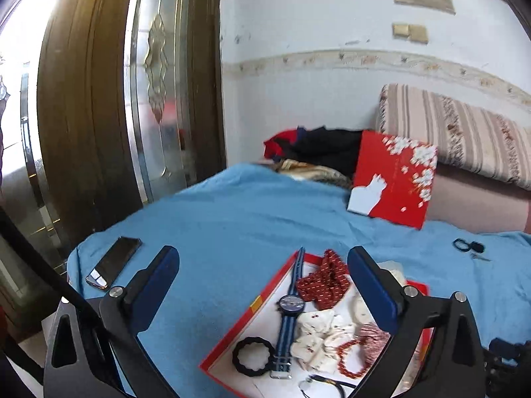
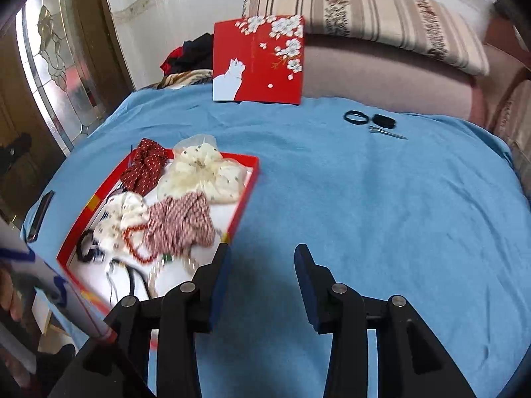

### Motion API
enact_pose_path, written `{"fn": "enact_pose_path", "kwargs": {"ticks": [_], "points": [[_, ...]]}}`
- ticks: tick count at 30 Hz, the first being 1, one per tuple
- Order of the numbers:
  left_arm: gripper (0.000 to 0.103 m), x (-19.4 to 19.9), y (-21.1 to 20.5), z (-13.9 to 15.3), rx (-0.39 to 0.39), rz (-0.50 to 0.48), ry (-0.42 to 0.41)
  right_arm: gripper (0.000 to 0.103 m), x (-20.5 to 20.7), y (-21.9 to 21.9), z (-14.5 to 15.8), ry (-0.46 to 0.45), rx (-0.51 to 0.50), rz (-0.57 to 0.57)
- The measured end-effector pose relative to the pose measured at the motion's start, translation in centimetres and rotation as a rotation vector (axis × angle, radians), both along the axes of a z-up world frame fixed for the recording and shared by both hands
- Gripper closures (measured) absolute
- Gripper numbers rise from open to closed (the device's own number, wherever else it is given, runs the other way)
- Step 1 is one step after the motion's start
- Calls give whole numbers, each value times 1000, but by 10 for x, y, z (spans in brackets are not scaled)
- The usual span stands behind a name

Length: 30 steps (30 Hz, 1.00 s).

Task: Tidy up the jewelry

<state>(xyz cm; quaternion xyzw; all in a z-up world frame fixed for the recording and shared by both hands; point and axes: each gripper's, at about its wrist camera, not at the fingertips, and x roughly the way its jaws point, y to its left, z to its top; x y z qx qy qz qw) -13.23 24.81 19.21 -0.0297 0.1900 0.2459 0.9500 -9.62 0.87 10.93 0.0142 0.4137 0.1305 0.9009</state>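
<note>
A red shallow box (image 1: 259,301) with a white floor lies on the blue cloth. It holds a blue striped watch (image 1: 290,305), a black ring hair tie (image 1: 254,356), a red dotted scrunchie (image 1: 323,282), white scrunchies (image 1: 315,335) and a red bead bracelet (image 1: 351,360). My left gripper (image 1: 262,255) hangs open and wide above the box, holding nothing. In the right wrist view the box (image 2: 247,192) also shows a cream bow scrunchie (image 2: 202,172) and a pink checked scrunchie (image 2: 181,222). My right gripper (image 2: 264,250) stands open and empty over bare cloth beside the box's right corner.
The box's red lid (image 2: 259,59), with a white cat on it, leans against a pink sofa seat. Black hair ties (image 2: 356,117) and a metal clip (image 2: 386,132) lie at the far right. A phone (image 1: 114,262) lies left of the box. A door stands at the left.
</note>
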Motion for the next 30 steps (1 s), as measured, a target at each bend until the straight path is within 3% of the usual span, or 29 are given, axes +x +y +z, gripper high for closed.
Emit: {"fn": "enact_pose_path", "kwargs": {"ticks": [5, 9, 14, 22, 30], "points": [[1, -38, -16, 10, -81, -73, -39, 54, -35, -15, 9, -42, -7, 8], [0, -65, -31, 12, -142, -121, -11, 51, -58, -19, 15, -76, -32, 29], [0, -89, -54, 10, -103, -100, 38, 48, -79, -21, 17, -102, -38, 55], [0, -104, -83, -1, -188, -162, 133, 44, -99, -25, 21, -121, -25, 57], [0, -103, -98, -15, -159, -163, 187, 41, -103, -29, 21, -131, -39, 45]]}}
